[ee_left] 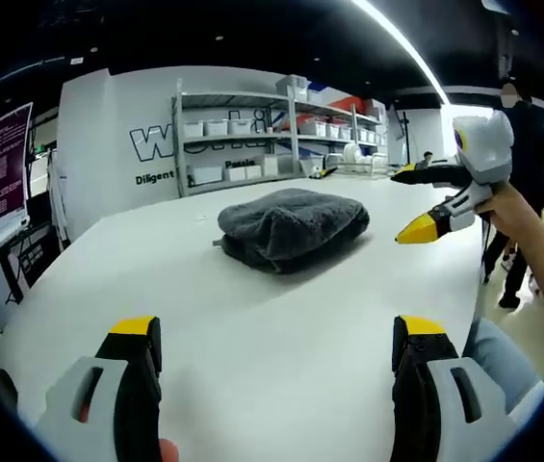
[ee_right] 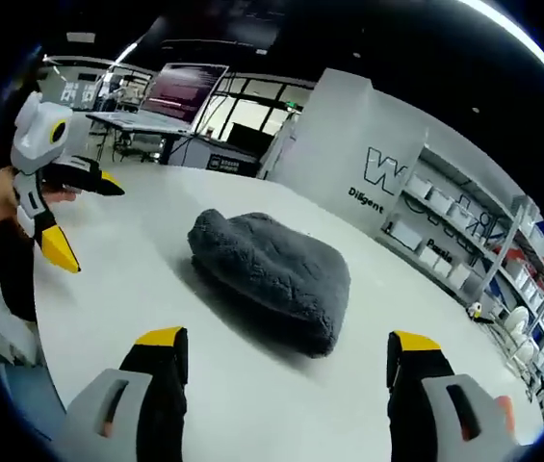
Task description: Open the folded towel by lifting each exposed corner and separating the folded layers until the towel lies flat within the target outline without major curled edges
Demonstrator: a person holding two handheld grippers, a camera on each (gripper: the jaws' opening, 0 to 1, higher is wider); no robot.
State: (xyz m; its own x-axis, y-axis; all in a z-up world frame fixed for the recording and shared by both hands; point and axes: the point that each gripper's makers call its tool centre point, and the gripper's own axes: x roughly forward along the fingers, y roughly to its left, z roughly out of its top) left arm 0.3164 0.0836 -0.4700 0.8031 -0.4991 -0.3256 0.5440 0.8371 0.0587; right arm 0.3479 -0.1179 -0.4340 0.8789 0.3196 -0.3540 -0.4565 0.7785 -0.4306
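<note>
Left tool (ee_left: 276, 351) and right tool (ee_right: 286, 361) spread, empty; folded grey towel (ee_left: 291, 227) mid-desk (ee_left: 252, 327), long axis unclear.

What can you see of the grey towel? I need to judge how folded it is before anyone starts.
The towel is dark grey and plush, with a thick fluffy pile. It sits folded into a compact, rounded bundle, layers stacked and edges tucked under, none spread out. It rests on the white table, near the middle. Nothing else touches it: the left tool and the right tool are both open and held back from it. No outline shows on the table around it.
</note>
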